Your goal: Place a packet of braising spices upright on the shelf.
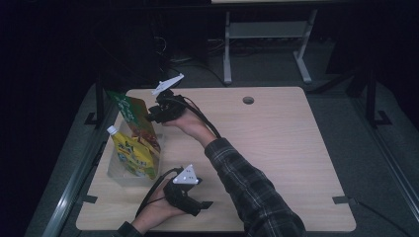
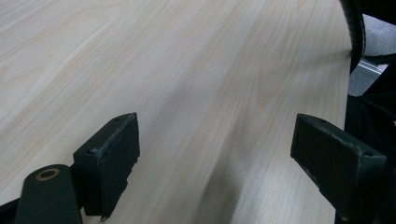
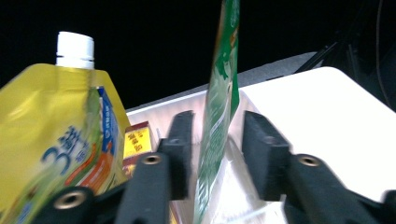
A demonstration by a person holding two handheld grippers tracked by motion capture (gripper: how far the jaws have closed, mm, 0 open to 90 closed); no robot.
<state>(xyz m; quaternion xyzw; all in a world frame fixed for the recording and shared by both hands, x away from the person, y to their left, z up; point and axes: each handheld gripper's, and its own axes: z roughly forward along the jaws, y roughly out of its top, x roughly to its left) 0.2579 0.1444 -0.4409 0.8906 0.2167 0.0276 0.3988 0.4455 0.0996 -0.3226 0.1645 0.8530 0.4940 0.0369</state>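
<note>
Dark floor and grey table legs are seen behind a pale wood table (image 1: 276,148). At centre left, a green pouch (image 3: 219,116) stands in a clear bin (image 1: 116,175), between the parted jaws of the right hand-held gripper (image 3: 212,154), unpressed. The left hand-held gripper (image 2: 215,154) is held wide open, empty.

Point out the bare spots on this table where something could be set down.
The table is bare right of the plaid sleeve, out to its far edge by the round hole. The left side is crowded: a clear bin holding a yellow pouch and green packet, plus both grippers.
</note>
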